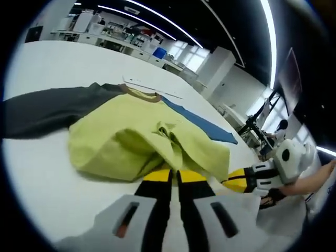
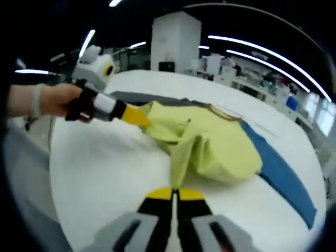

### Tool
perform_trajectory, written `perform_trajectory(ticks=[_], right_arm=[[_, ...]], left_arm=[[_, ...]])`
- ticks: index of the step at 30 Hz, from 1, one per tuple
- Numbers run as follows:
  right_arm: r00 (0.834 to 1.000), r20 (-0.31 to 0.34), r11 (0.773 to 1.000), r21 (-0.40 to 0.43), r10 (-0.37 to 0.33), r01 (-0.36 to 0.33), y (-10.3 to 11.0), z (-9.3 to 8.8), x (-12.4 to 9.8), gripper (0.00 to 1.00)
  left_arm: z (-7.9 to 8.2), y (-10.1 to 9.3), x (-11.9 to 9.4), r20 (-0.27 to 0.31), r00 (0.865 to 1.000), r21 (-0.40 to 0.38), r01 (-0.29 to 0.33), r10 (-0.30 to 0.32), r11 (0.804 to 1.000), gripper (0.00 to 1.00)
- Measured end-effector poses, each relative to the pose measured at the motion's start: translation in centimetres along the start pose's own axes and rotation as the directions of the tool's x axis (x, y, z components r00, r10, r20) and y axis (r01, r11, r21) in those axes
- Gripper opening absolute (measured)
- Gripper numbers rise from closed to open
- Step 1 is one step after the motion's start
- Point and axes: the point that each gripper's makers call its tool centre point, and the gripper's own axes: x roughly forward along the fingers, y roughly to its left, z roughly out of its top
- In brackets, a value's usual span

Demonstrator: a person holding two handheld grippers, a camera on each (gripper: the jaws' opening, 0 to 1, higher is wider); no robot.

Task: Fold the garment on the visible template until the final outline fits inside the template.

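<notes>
Where the garment [image 1: 131, 139] lies bunched on the white worktop [image 1: 47, 184], yellow-green body heaped at centre, dark grey sleeve [image 1: 42, 113] stretched flat to one side, blue sleeve [image 1: 202, 123] to the other. Left tool [image 1: 175, 177]: jaws pressed together, pinching a fold of the yellow-green fabric at the near hem. Right tool [image 2: 173, 193]: jaws pressed together, gripping a hanging fold of the same fabric, cloth lifted off the worktop there. In the right gripper view, left tool held by a hand [image 2: 50, 100] and clamped on the fabric edge. In the left gripper view, right tool [image 1: 233, 181] entering from the right, touching the hem. Desks [image 1: 121, 44] beyond the worktop.
</notes>
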Motion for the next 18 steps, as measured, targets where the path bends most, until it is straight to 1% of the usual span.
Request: perform_trajectory(ticks=[1,3,4,5,6,8,11,12,14,15,18], right_arm=[[1.000,-0.006,1.000,-0.016,0.001,-0.001,0.0,-0.4,-0.5,0.00],[1.000,-0.009,1.000,-0.029,-0.003,0.003,-0.1,-0.7,-1.9,0.00],[1.000,-0.013,0.999,-0.036,-0.002,0.002,-0.1,-1.0,-2.2,0.00],[1.000,-0.019,0.998,-0.056,-0.005,0.004,-0.2,-1.5,-2.8,0.00],[1.000,-0.021,0.998,-0.057,-0.007,0.006,-0.3,-1.6,-3.0,0.00],[0.999,-0.041,0.999,-0.052,-0.008,0.006,-0.4,-2.4,-4.0,0.00],[0.998,-0.056,0.998,-0.062,-0.029,0.026,-0.9,-3.4,-5.3,0.00],[0.998,-0.061,0.998,-0.060,-0.035,0.032,-1.1,-3.8,-5.8,0.00],[0.996,-0.073,0.998,-0.056,-0.044,0.040,-1.3,-4.5,-6.5,0.00],[0.996,-0.075,0.997,-0.062,-0.050,0.046,-1.4,-4.7,-6.8,0.00],[0.995,-0.082,0.996,-0.065,-0.064,0.058,-1.8,-5.2,-7.5,0.00]], left_arm=[[-0.2,0.0,-0.3,-0.002,1.000,-0.004,-0.001,0.001,1.000,0.01],[-0.6,0.2,-1.2,-0.009,1.000,-0.007,-0.002,0.001,1.000,0.01],[-0.9,0.2,-1.6,-0.017,1.000,-0.008,-0.003,0.002,1.000,0.01],[-1.3,0.0,-2.0,-0.023,1.000,-0.006,-0.003,0.003,1.000,0.01],[-1.6,-0.1,-2.3,-0.027,1.000,-0.005,-0.003,0.003,1.000,0.01],[-2.2,0.0,-3.2,-0.036,0.999,-0.007,-0.009,0.009,1.000,0.01],[-3.3,0.3,-4.4,-0.055,0.998,-0.015,-0.026,0.025,1.000,0.01],[-3.5,0.5,-4.7,-0.056,0.998,-0.024,-0.033,0.032,0.999,0.01],[-3.9,0.8,-5.4,-0.050,0.998,-0.074,-0.040,0.036,0.996,0.01],[-4.1,1.0,-5.7,-0.052,0.998,-0.082,-0.046,0.041,0.996,0.01],[-4.8,1.5,-6.9,-0.063,0.996,-0.074,-0.063,0.059,0.995,0.01]])
